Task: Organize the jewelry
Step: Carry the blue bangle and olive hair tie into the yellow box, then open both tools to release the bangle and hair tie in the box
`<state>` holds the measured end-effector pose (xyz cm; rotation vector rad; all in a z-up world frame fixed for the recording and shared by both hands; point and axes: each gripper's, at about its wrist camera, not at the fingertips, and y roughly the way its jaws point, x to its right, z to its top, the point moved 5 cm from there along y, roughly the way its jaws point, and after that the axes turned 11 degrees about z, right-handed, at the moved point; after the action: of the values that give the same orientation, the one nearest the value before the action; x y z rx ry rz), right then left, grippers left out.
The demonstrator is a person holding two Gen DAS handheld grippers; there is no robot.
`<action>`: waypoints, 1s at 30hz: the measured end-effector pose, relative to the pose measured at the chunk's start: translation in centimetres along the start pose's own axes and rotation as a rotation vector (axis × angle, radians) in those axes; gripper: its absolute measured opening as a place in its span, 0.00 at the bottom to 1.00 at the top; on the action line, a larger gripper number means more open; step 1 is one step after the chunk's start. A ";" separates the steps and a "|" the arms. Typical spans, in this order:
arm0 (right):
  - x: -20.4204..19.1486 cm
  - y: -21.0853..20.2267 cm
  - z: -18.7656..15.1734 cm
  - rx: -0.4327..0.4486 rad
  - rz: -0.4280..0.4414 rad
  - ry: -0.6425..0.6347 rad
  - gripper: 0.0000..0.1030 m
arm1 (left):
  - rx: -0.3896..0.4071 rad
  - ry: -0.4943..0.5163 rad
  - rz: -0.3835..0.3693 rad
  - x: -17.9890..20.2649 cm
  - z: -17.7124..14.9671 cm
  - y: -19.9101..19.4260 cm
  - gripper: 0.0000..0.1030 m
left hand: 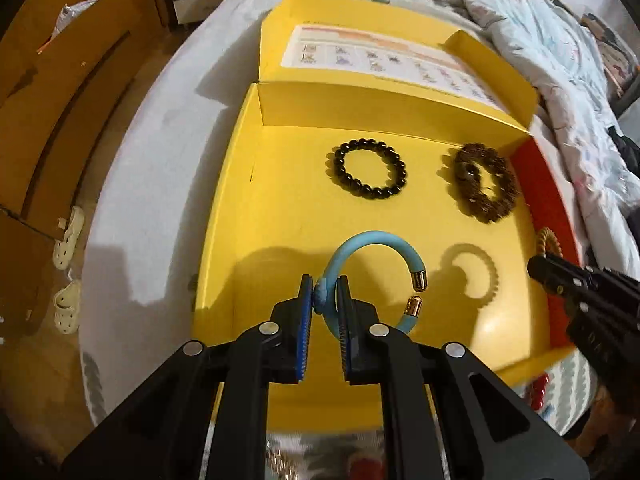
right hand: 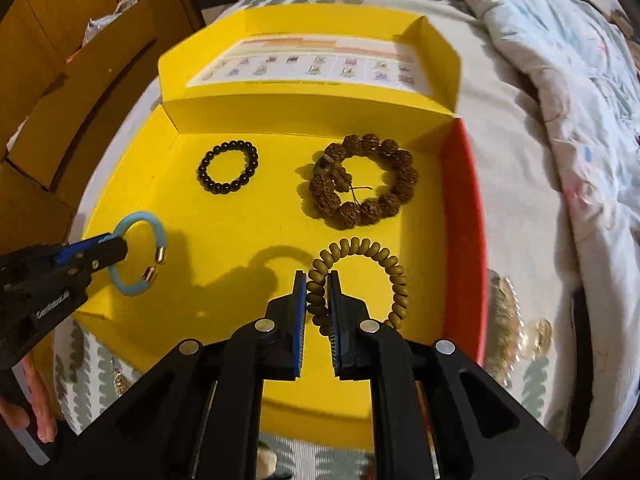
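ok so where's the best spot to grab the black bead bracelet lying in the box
The black bead bracelet lies flat on the floor of the yellow box, apart from the brown seed bracelet. Probably come straight down and pinch its near arc, one finger inside the ring, one outside; the open centre leaves room.

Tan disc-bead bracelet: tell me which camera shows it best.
The right wrist view. There the tan disc-bead bracelet fills the centre, pinched in the right tool over the yellow box, nearly its whole loop visible. The left wrist view catches only a small arc at the right edge, behind that tool's tip.
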<state>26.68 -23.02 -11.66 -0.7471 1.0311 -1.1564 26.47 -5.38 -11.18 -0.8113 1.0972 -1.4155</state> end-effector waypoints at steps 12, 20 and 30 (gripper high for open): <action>1.1 4.1 0.9 -0.092 -0.016 0.015 0.11 | -0.072 0.020 0.040 0.4 2.0 4.5 0.12; 1.6 5.1 1.1 -0.091 -0.031 0.024 0.12 | -0.069 0.035 0.043 0.4 2.7 5.9 0.12; 1.6 3.9 1.3 -0.070 -0.059 0.018 0.18 | -0.040 0.037 0.058 0.9 2.5 4.4 0.14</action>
<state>29.43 -23.57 -15.11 -0.8284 1.0752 -1.1845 30.13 -6.47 -14.55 -0.7778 1.1716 -1.3691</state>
